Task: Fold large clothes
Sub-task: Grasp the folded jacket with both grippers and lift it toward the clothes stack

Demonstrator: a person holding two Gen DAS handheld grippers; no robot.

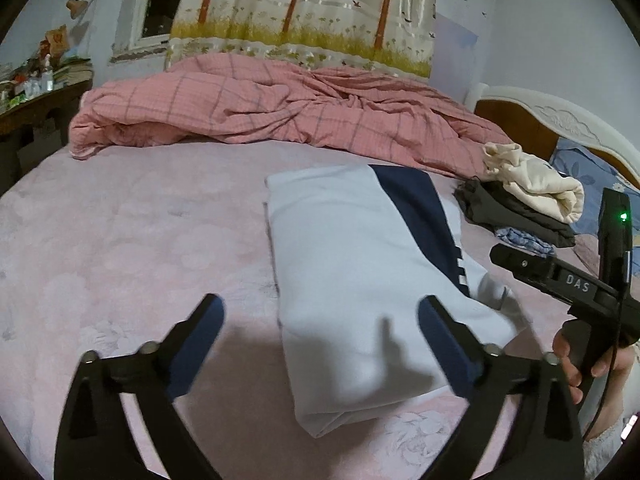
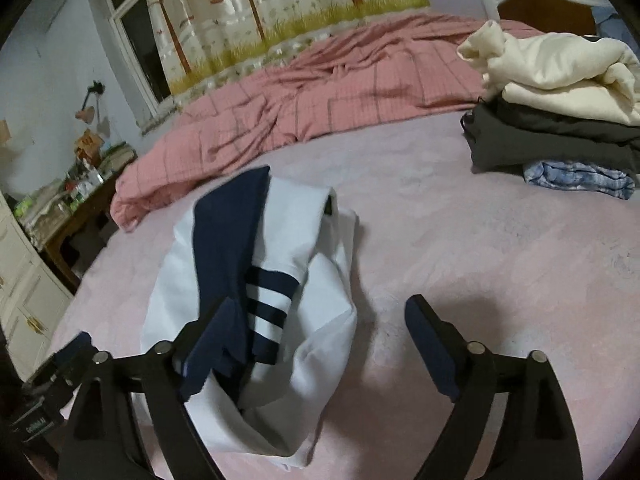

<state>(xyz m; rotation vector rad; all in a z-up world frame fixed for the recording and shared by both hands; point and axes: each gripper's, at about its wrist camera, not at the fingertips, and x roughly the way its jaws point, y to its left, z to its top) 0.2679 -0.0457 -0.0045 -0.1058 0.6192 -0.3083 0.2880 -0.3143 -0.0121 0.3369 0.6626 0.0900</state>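
A white garment with a navy panel and white stripes (image 1: 360, 264) lies folded into a long bundle on the pink bed sheet (image 1: 120, 240). My left gripper (image 1: 320, 320) is open and empty, hovering over the bundle's near end. In the right wrist view the same garment (image 2: 272, 280) lies left of centre. My right gripper (image 2: 320, 324) is open and empty above the garment's right edge, its left finger over the navy part. The right gripper's body (image 1: 560, 280) shows at the right of the left wrist view, held in a hand.
A pile of folded clothes, cream on dark grey on blue (image 2: 560, 120), sits at the right of the bed, also in the left wrist view (image 1: 532, 200). A crumpled pink checked duvet (image 1: 260, 112) lies along the far side. A cluttered wooden desk (image 2: 72, 208) stands left of the bed.
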